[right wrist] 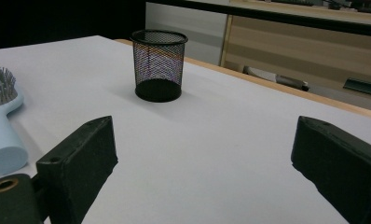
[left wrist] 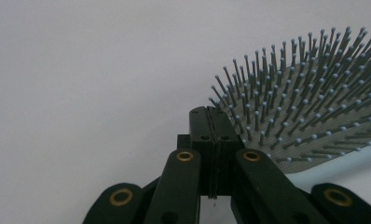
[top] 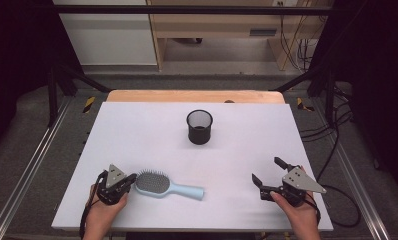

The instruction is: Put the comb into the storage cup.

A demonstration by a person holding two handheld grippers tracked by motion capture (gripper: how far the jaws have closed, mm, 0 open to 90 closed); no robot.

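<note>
Hairbrush (top: 168, 185) lies bristles-up near the tabletop's (top: 147, 130) front edge, its head touching the tips of the clenched, empty left hand-held gripper (top: 132, 178). Well apart on its handle side, the right hand-held gripper (top: 267, 171) rests with jaws spread wide, nothing between. Mesh cup (top: 199, 127) stands beyond both, bare surface all around.
</note>
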